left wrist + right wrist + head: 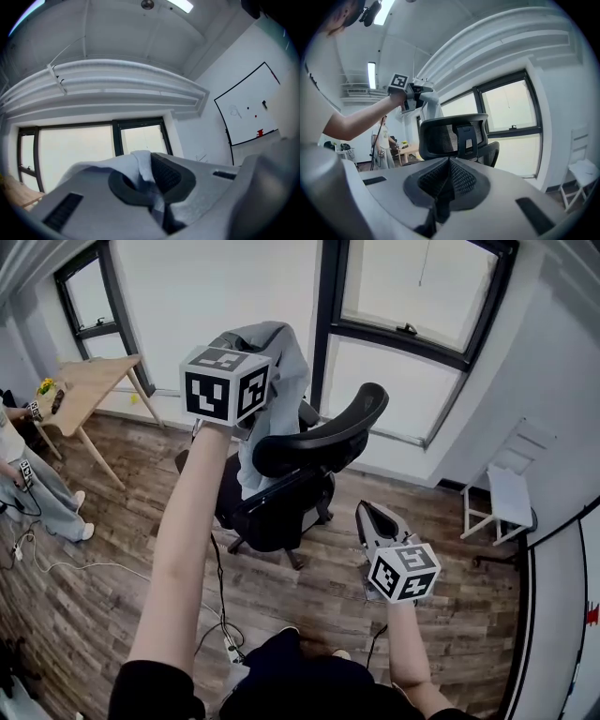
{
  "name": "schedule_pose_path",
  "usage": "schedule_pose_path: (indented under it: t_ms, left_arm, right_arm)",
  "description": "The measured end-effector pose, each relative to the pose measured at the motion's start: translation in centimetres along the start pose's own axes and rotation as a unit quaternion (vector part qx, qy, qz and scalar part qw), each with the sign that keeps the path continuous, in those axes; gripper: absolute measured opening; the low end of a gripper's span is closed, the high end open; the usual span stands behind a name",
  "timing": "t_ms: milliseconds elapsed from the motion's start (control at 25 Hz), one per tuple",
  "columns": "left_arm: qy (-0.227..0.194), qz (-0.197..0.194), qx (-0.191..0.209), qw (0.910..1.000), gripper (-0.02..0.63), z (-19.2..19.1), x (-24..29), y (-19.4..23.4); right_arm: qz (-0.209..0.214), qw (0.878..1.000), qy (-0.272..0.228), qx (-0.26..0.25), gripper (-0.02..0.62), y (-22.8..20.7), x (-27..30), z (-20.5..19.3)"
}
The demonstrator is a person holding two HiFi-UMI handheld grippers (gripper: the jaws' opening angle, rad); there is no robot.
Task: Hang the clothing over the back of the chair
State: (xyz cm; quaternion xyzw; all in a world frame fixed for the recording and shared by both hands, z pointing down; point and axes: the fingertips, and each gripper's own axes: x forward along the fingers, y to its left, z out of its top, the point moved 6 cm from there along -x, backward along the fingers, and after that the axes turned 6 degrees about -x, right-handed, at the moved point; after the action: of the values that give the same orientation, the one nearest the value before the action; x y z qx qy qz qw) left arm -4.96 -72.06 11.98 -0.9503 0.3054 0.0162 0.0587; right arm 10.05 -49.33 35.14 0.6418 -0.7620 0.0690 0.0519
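Office chair between table, folding chair

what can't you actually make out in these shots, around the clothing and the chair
Left gripper view: the chair is out of frame; the left claw shows only a pinched fold of grey clothing.
Head view: the left claw's tips, behind its marker cube and the clothing.
Right gripper view: the chair's seat and base, behind the right claw.
Head view: items on the wooden table, too small.

You can read no words or numbers: the two marker cubes show only square patterns, the far-right whiteboard only faint marks.
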Motion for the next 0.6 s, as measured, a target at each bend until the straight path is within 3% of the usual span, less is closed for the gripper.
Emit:
schedule_pose_path:
  t_ms: [320,600]
  left_arm:
    - [-0.031,-0.031,0.046,0.9980,0.014,4.4,-1.9,-11.3]
    - [-0.052,-0.044,0.054,0.9962,0.014,6.7,-3.8,-19.9]
  right_arm:
    - [0.012,1.000,-0.023,0.002,0.031,-0.8,-7.5,-0.4]
    - [0.015,1.000,-0.021,0.003,0.031,-2.5,-14.3,-1.9]
